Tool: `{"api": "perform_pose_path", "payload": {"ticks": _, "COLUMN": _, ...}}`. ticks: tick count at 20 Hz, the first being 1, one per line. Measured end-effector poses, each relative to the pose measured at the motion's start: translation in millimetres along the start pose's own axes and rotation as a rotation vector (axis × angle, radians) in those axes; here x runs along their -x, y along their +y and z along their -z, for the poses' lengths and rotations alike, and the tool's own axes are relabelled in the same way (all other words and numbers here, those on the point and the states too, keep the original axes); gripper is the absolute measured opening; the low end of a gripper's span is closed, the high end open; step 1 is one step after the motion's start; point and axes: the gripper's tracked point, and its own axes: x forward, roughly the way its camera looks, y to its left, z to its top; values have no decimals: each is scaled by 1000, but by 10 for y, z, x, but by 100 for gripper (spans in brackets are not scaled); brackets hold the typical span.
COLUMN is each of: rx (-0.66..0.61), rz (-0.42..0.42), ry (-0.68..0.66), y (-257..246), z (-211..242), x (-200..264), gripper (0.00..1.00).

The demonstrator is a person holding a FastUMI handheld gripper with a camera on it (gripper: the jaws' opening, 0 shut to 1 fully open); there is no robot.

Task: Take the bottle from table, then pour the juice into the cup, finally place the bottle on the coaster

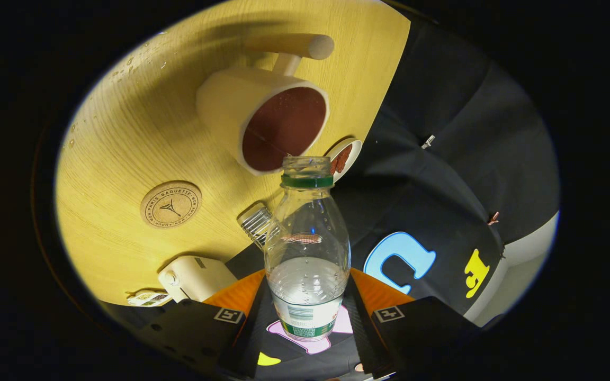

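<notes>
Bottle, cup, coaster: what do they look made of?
Bottle, gripped between the fingers: clear glossy plastic, probably; the liquid shows through the wall, with a green neck ring.
Cup: matte cream body, likely ceramic or plastic; its stick handle looks like pale wood.
Coaster: cork, by its speckled tan face with a printed ring.

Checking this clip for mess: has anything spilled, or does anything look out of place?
Yes. Small droplets dot the table beyond the cup, away from the coaster. Otherwise normal: the gripper is shut on the uncapped bottle, its mouth near the cup's rim, some liquid left inside.
</notes>
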Motion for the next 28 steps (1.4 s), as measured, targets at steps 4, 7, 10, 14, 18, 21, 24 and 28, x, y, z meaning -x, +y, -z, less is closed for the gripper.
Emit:
{"api": "perform_pose_path", "payload": {"ticks": 4, "rx": -26, "rz": 3, "ry": 11, "y": -52, "z": 19, "x": 26, "gripper": 74}}
{"api": "perform_pose_path", "payload": {"ticks": 7, "rx": -63, "rz": -8, "ry": 30, "y": -35, "z": 50, "x": 45, "gripper": 74}}
{"api": "perform_pose_path", "payload": {"ticks": 10, "rx": -208, "rz": -57, "ry": 69, "y": 107, "z": 93, "x": 153, "gripper": 74}}
{"api": "perform_pose_path", "payload": {"ticks": 14, "rx": -490, "rz": -139, "ry": 135, "y": 343, "z": 150, "x": 315, "gripper": 74}}
{"api": "perform_pose_path", "payload": {"ticks": 18, "rx": -808, "rz": -186, "ry": 177, "y": 429, "z": 241, "x": 410, "gripper": 74}}
{"api": "perform_pose_path", "payload": {"ticks": 21, "rx": -1034, "rz": -216, "ry": 174, "y": 419, "z": 326, "x": 466, "gripper": 74}}
{"api": "perform_pose_path", "payload": {"ticks": 24, "rx": -1285, "rz": -223, "ry": 143, "y": 290, "z": 428, "x": 473, "gripper": 74}}
{"api": "perform_pose_path", "payload": {"ticks": 28, "rx": -1603, "rz": -199, "ry": 61, "y": 96, "z": 545, "x": 397, "gripper": 75}}
